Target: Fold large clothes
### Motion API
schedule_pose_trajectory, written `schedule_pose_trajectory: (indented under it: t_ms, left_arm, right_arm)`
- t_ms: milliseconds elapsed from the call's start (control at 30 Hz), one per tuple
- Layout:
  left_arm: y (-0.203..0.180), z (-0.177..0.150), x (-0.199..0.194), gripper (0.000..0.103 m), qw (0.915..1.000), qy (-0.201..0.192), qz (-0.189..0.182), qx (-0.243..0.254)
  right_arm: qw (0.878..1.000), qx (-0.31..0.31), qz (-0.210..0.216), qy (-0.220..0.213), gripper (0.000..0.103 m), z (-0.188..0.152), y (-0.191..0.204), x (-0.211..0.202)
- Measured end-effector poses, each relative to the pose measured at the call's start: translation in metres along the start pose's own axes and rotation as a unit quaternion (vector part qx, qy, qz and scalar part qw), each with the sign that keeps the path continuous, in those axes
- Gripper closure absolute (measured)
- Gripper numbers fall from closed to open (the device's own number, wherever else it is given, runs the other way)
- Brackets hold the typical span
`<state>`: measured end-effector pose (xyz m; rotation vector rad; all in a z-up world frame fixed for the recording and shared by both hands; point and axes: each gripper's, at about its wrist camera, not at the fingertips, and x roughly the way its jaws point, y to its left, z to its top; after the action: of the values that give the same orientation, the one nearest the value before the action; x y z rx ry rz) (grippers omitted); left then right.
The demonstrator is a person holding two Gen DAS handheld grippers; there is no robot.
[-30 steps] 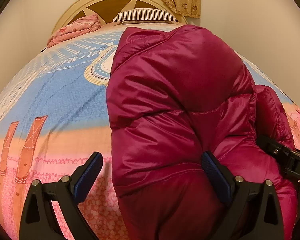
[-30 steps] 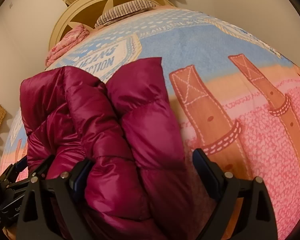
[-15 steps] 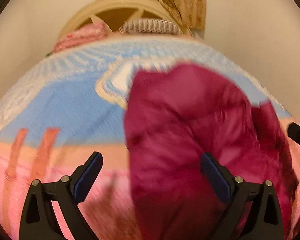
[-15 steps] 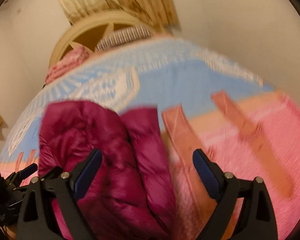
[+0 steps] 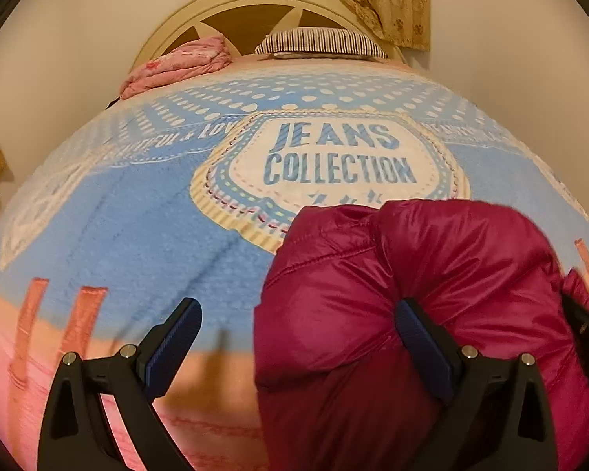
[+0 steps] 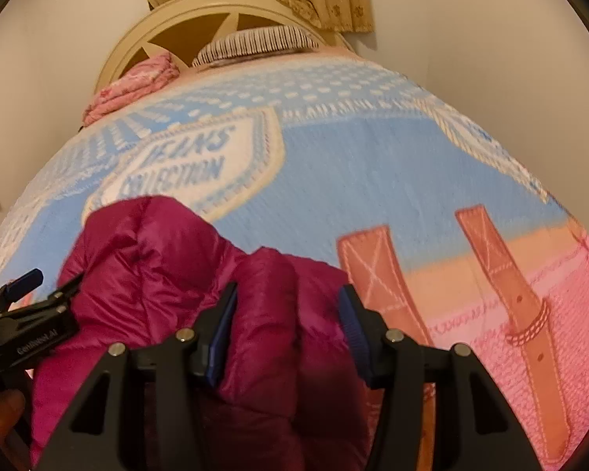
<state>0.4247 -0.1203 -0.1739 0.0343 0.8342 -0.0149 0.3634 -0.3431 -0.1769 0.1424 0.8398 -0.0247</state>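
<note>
jacket (image 5: 432, 274): glossy, smooth quilted magenta cloth
bedspread (image 5: 137, 235): matt, nubbly woven cloth
headboard (image 5: 251, 4): smooth painted wood

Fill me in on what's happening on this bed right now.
A person with a handheld gripper in each hand is folding a magenta puffer jacket on a bed covered by a "Jeans Collection" blanket. The right gripper is closing, with a bunched fold of the jacket between its pads. The left gripper is wide open at the jacket's other side, one pad against the fabric, gripping nothing. A striped pillow and a folded pink cloth lie by the headboard.
</note>
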Motion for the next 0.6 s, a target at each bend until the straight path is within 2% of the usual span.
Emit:
schedule_pose_trajectory:
  t_ms: [200,600]
  left_arm:
    - [-0.011,-0.004,0.003,0.004,0.9998,-0.011,0.015,0.009]
    - [-0.012,-0.008,0.01,0.004,0.9999,-0.005,0.009,0.005]
  right_arm:
    - [1.0,0.015,0.007,0.007,0.05,-0.009,-0.009,0.009]
    - [1.0,0.014,0.002,0.027,0.048,-0.009,-0.009,0.023]
